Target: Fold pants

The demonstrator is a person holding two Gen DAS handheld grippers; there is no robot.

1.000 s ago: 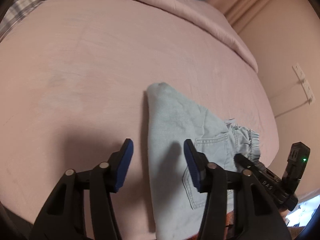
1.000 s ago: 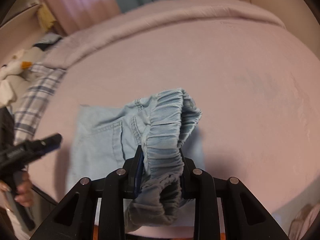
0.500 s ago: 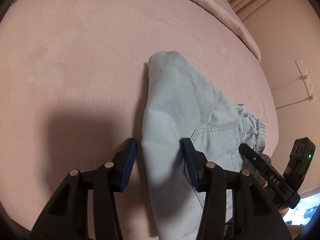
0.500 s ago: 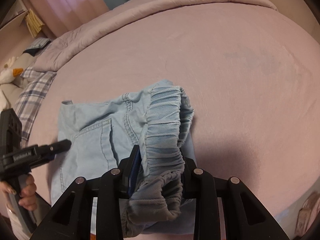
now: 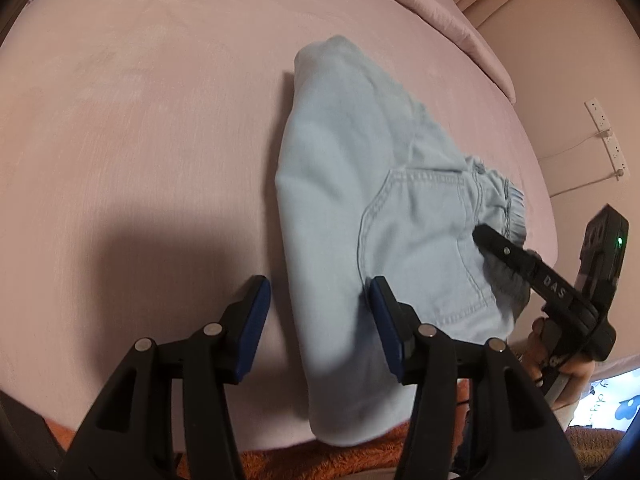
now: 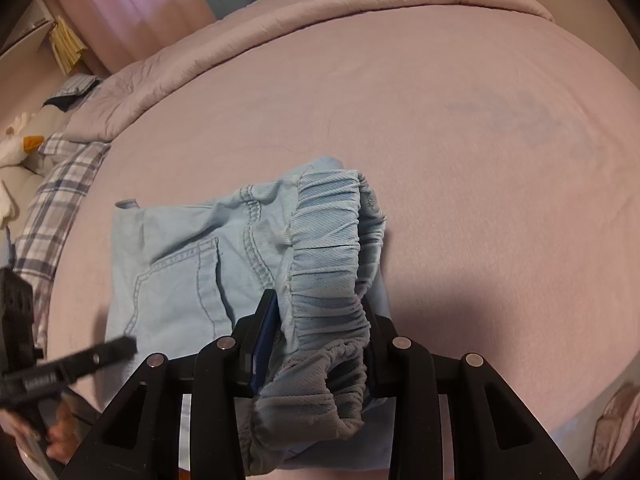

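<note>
While the near end of the folded pale-blue pants (image 5: 340, 208) runs out of sight under the left gripper (image 5: 318, 312), its 2 blue-padded fingers stand wide apart astride the fold on the pink bed (image 5: 140, 120). The right gripper (image 6: 316, 344) pinches the gathered waistband (image 6: 328, 248), which hides its pads. White letters "DAS" show on its finger in the left view.

My left wrist view looks steeply down, close over the bed (image 5: 140, 120). My right wrist view faces the far bedding, equally near. Both share the pants (image 5: 360, 200) (image 6: 180, 272), seen from opposite sides.
</note>
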